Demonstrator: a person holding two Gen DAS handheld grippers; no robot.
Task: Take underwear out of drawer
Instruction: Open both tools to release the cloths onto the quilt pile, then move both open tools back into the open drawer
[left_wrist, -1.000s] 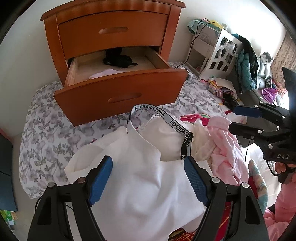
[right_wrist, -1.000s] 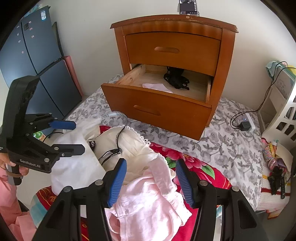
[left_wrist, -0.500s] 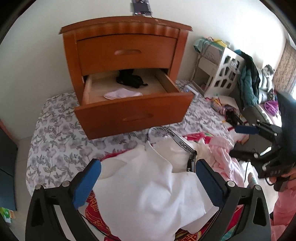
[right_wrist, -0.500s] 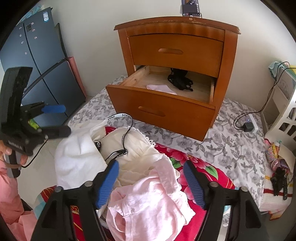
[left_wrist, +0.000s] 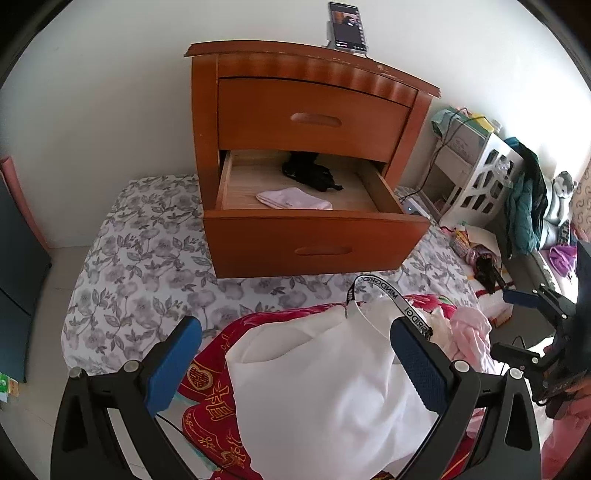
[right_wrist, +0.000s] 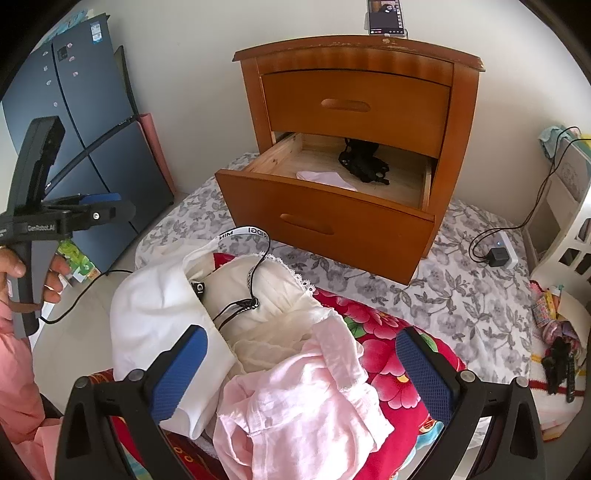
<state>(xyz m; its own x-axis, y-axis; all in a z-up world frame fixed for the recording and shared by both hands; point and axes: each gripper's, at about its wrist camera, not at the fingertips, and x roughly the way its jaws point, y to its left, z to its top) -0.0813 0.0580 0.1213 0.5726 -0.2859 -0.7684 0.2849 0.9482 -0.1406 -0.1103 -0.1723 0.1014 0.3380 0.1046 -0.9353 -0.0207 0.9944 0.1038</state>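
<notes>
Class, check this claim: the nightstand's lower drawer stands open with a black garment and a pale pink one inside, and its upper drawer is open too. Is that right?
Not quite. The upper drawer is shut. Only the lower drawer stands open, with the black garment and the pale pink one inside, as the left wrist view shows.

White walls (left_wrist: 110, 92), pale floor (right_wrist: 74, 314), perhaps a blue cabinet (right_wrist: 92, 122) at the side.

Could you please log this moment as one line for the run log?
lower drawer: open | inside: black underwear, pink underwear | left gripper: open, empty | right gripper: jaws opening, empty, above pink garment
</notes>
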